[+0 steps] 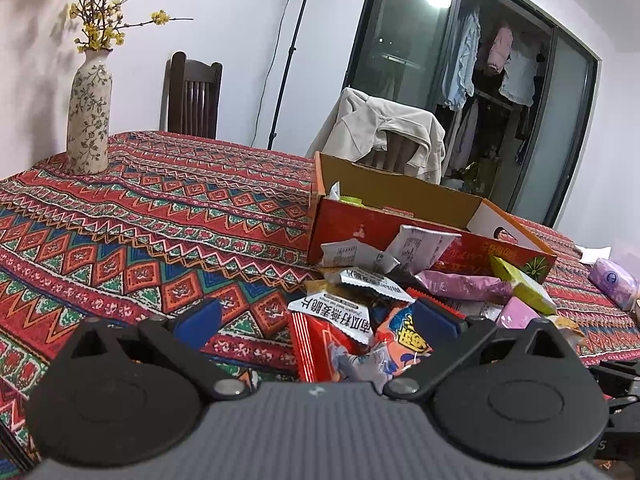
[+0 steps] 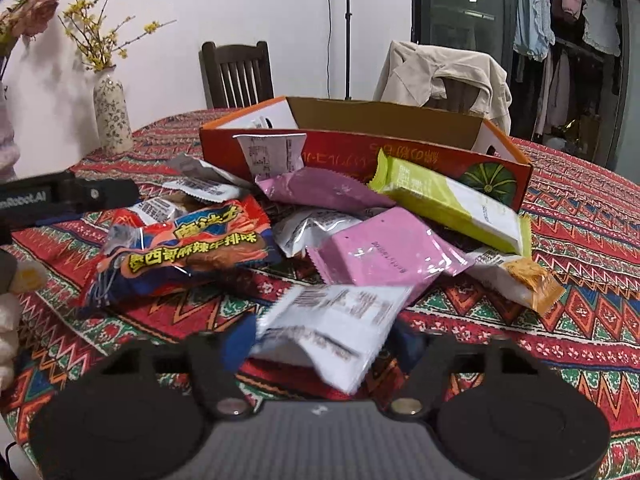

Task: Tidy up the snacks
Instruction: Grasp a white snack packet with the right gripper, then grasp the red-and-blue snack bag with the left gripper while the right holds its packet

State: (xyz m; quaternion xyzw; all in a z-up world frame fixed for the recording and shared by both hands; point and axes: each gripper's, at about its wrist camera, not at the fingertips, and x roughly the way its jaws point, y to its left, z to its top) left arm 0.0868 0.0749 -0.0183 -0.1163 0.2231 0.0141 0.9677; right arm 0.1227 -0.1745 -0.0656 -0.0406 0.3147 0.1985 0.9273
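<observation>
A table under a red patterned cloth (image 2: 580, 216) holds one open orange cardboard box (image 2: 360, 148). In front of it lies a loose pile of about ten wrapped snacks. One is a white packet (image 2: 336, 328), blurred, between the right gripper (image 2: 320, 344) fingers, which are half closed around it. The left gripper (image 1: 316, 320) gapes wide, empty.

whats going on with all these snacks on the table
A person is sorting a pile of snack packets beside an open cardboard box on a patterned tablecloth. The right hand-held gripper has a white snack packet between its fingers. The left hand-held gripper is open and empty, poised over the pile. Most packets are not yet in the box.
</observation>
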